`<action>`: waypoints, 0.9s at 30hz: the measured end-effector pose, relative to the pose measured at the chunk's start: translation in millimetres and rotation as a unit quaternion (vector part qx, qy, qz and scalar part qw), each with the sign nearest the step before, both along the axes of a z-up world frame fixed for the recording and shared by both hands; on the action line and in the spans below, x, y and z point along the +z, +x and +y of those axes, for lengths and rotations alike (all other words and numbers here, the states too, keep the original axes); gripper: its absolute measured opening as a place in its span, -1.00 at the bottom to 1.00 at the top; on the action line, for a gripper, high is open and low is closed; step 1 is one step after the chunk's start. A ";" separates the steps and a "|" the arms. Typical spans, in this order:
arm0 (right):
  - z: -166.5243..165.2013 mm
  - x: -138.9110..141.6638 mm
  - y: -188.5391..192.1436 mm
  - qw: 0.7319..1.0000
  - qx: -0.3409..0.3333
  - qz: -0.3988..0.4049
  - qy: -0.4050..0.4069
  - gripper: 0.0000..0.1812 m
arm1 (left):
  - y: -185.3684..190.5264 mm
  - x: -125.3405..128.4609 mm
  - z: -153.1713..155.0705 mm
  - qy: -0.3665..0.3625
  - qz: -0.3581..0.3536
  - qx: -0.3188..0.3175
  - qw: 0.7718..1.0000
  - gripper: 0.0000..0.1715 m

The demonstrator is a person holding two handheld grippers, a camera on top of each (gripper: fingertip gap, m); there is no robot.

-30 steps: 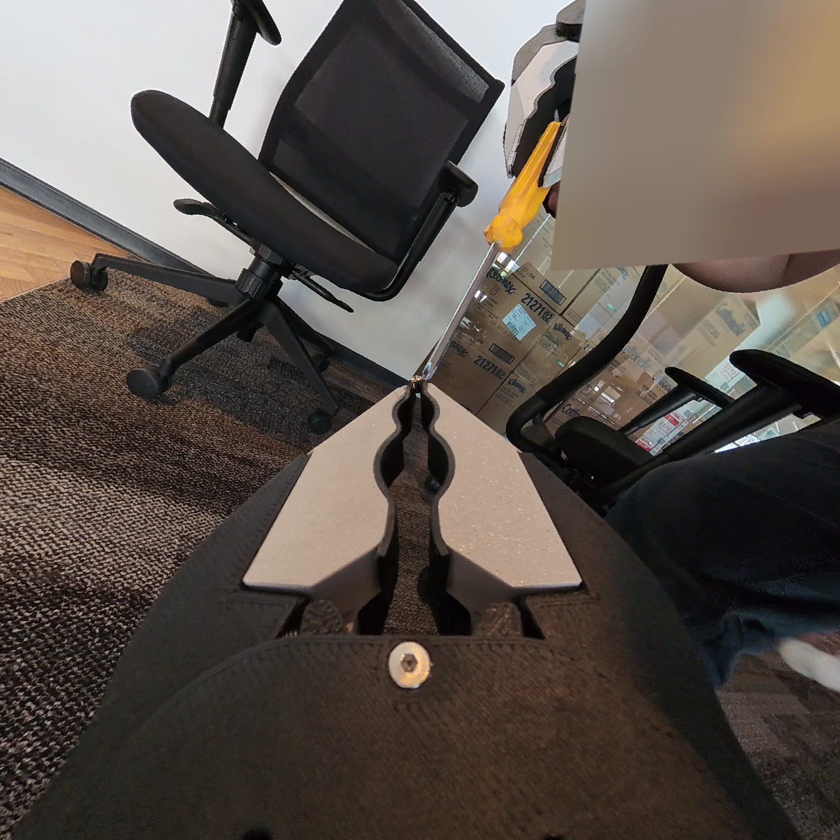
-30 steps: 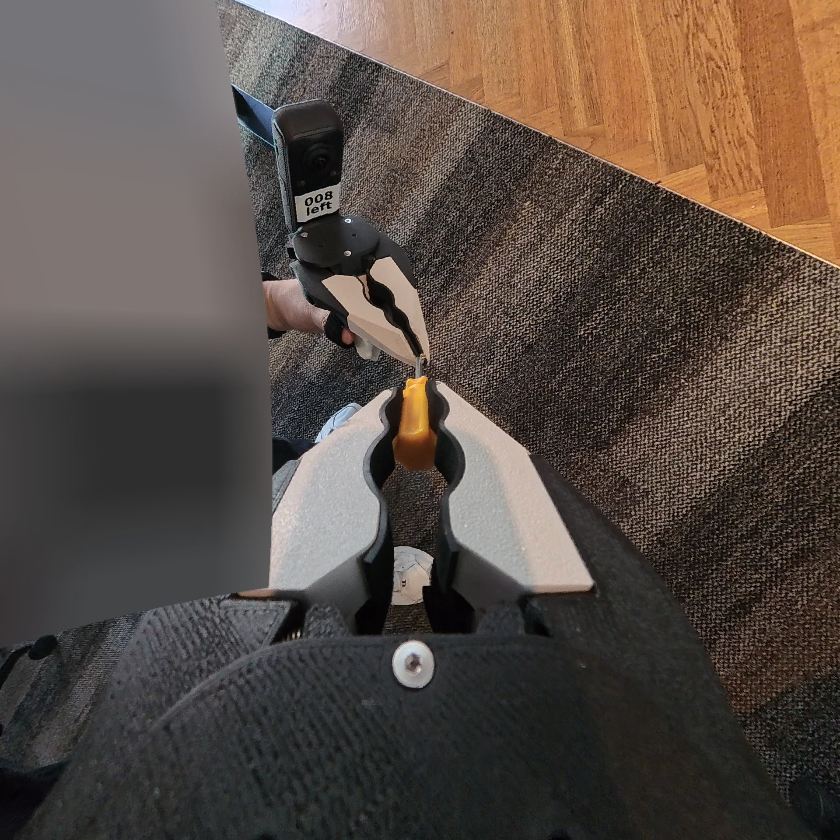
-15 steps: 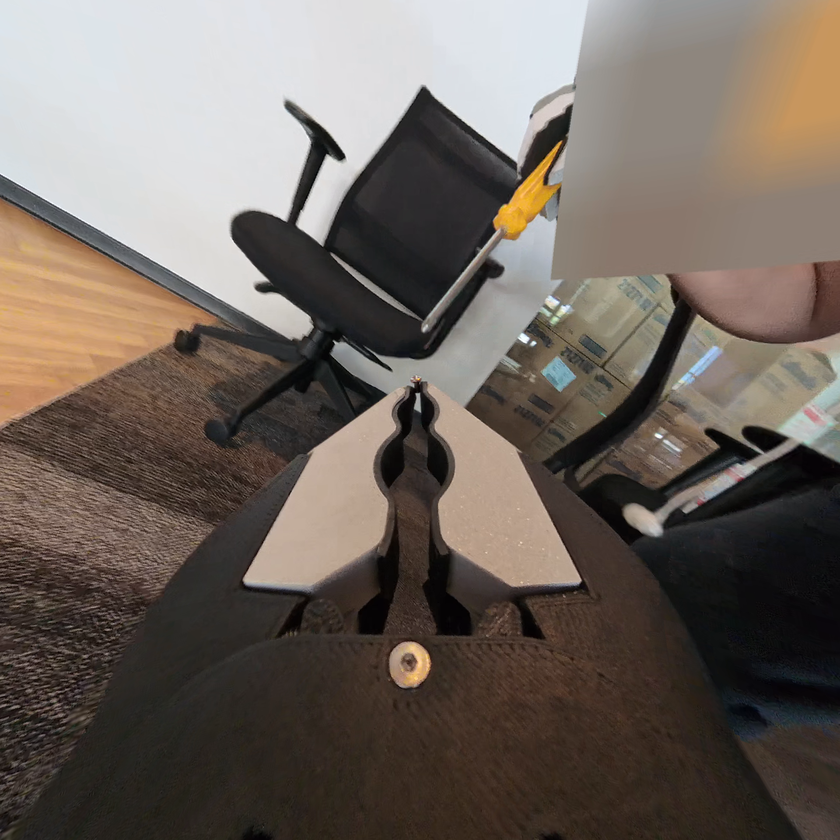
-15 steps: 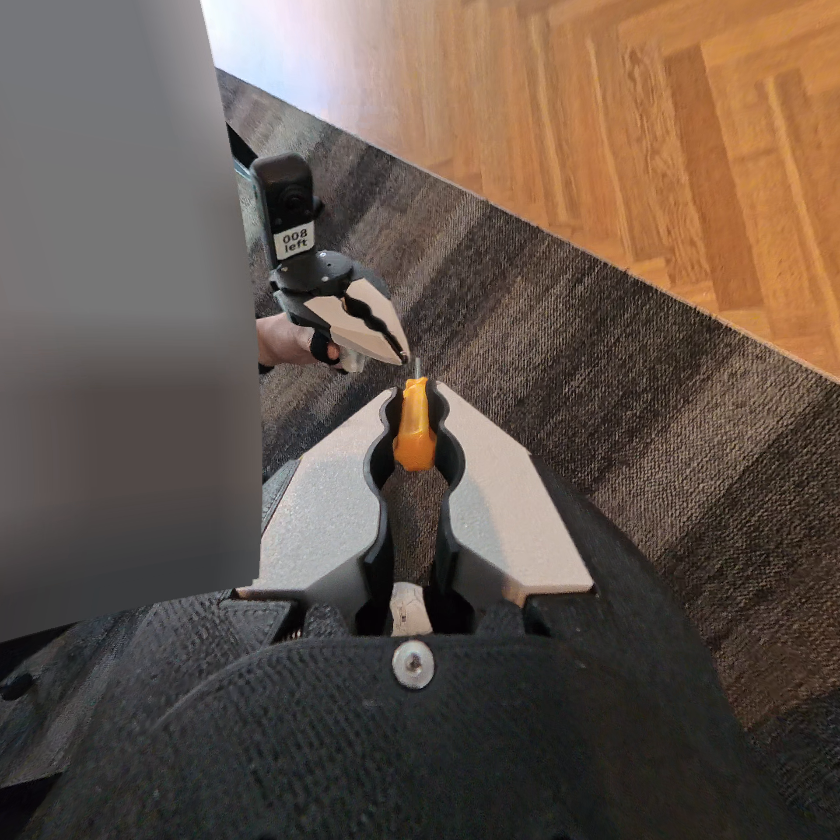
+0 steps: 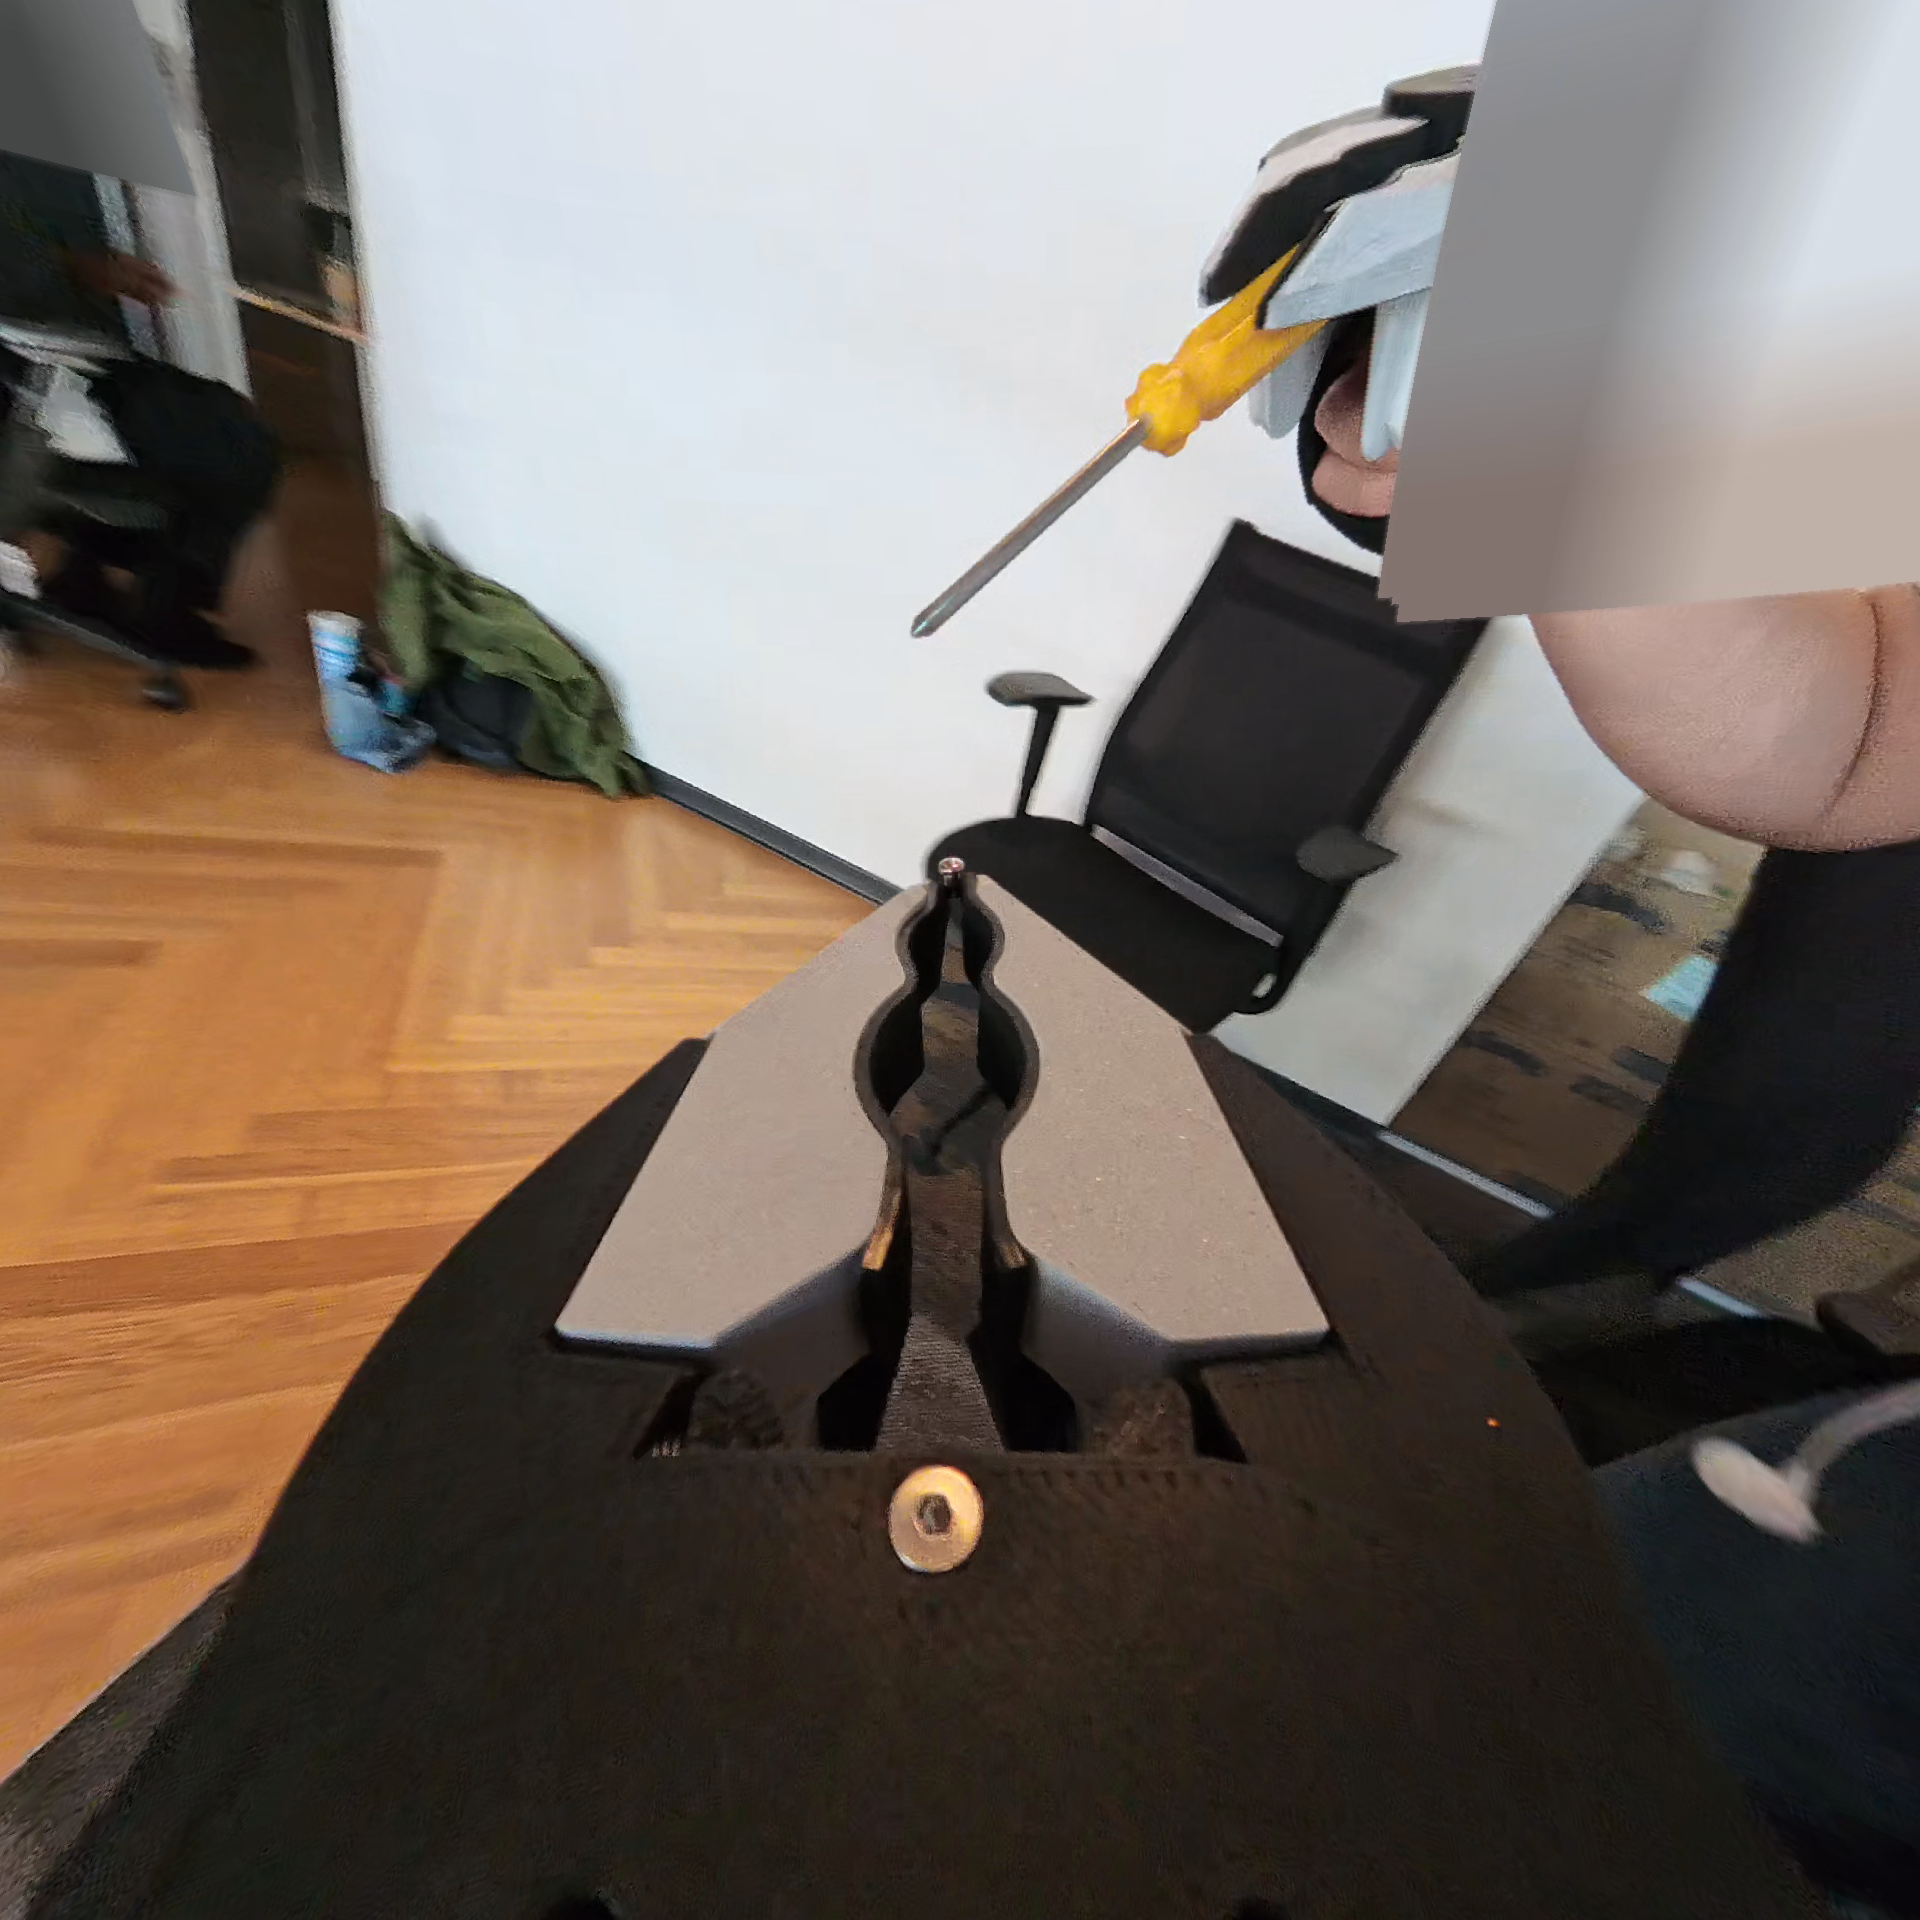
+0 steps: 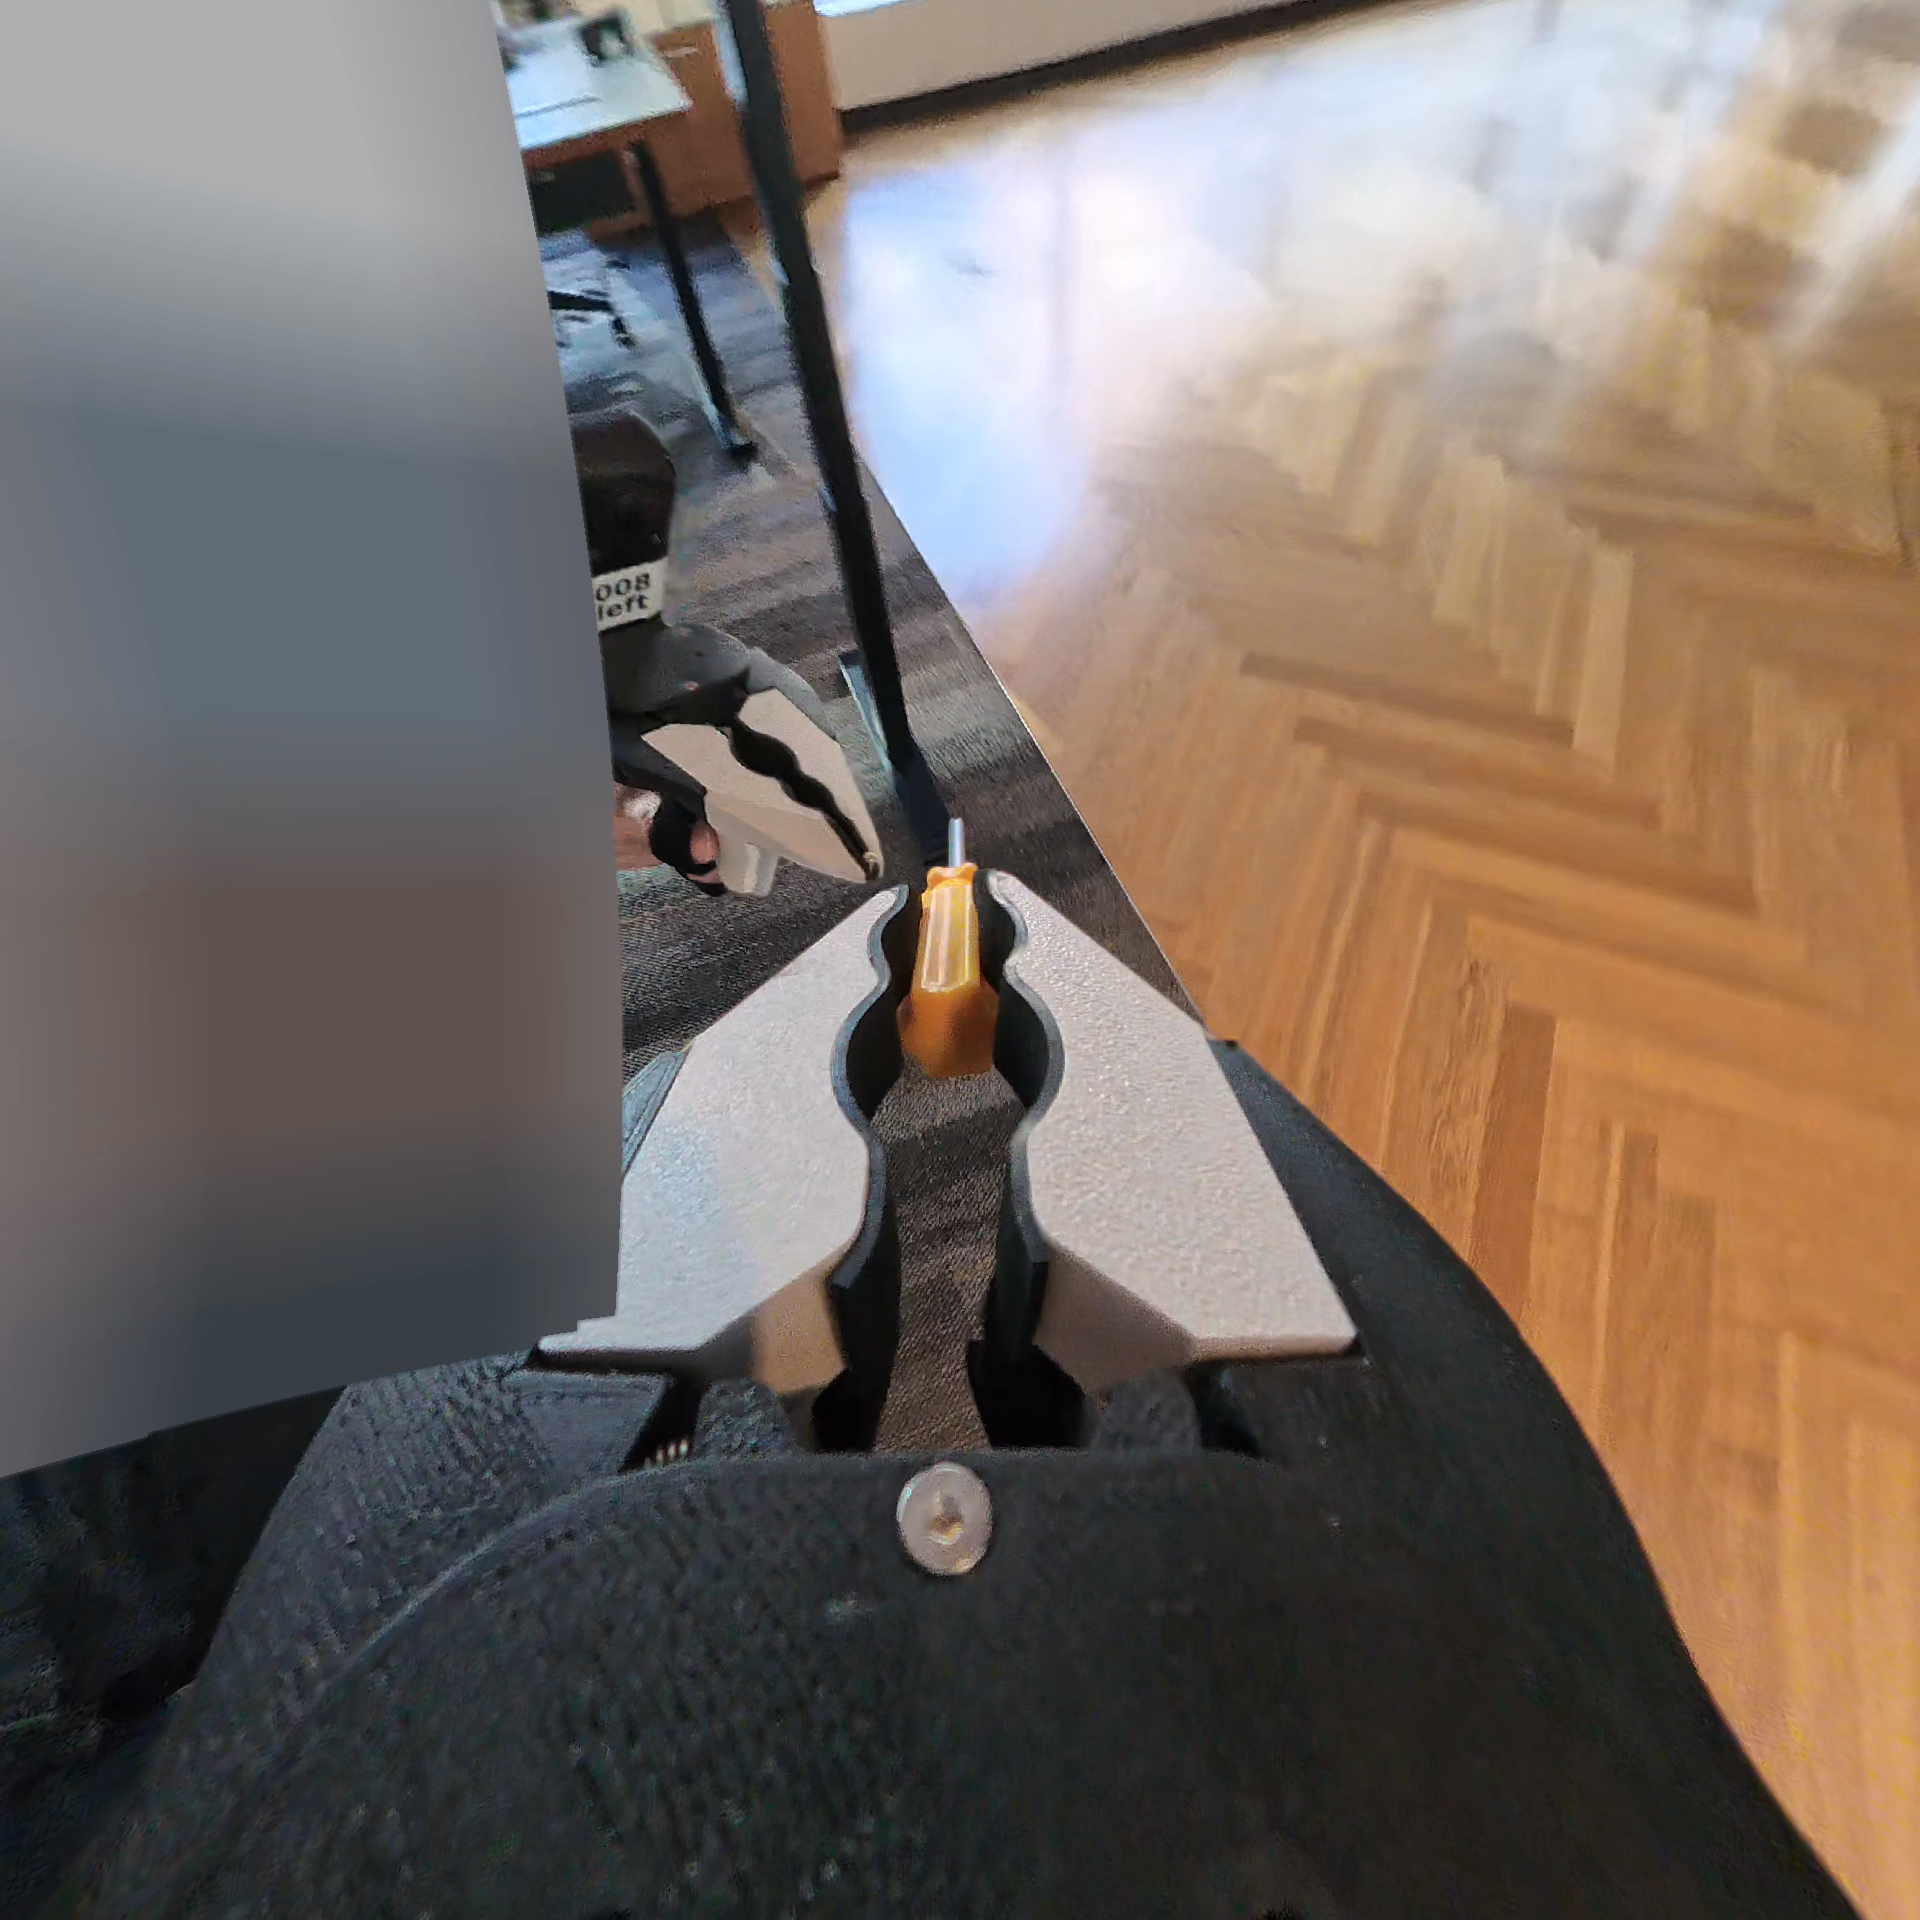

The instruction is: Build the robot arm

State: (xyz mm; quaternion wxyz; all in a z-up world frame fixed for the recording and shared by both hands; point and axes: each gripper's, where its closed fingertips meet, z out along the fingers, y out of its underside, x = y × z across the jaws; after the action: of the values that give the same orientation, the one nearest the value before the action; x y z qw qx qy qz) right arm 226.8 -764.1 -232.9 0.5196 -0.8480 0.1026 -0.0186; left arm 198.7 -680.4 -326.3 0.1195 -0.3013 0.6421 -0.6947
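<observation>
Two grippers meet above a herringbone floor [image 6: 1455,727]: left gripper [image 5: 951,878] pinches a small screw [image 5: 950,865], right gripper [image 6: 951,894], at two o'clock, clamps a yellow-handled screwdriver [image 5: 1081,488].

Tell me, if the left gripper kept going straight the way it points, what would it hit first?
Probably the black office chair right beyond the left gripper tips; depth is unclear. The screwdriver sits above that line.
</observation>
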 end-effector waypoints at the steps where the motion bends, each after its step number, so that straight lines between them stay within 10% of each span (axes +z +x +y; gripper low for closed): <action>1: 11.6 19.9 -9.1 1.000 0.022 -0.011 0.002 -0.89 | -13.2 21.6 12.0 0.007 -0.007 0.023 1.000 -0.99; 8: 111.4 139.0 -98.9 0.977 0.191 -0.097 -0.012 -0.89 | -158.0 148.8 95.7 0.034 -0.032 0.196 0.980 -0.99; 17: 304.4 247.0 -279.4 0.885 0.410 -0.222 -0.001 -0.89 | -400.2 229.5 214.1 0.081 0.002 0.437 0.896 -0.99; 27: 542.5 235.2 -503.0 0.817 0.555 -0.071 0.142 -0.89 | -643.5 276.3 318.0 0.101 0.055 0.636 0.763 -0.98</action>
State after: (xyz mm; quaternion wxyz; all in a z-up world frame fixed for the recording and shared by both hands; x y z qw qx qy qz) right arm -276.2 -221.6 2.3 0.5627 -0.6741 -0.4210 0.2274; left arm -444.8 -362.3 -50.0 0.5284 -0.6639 0.3756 -0.3727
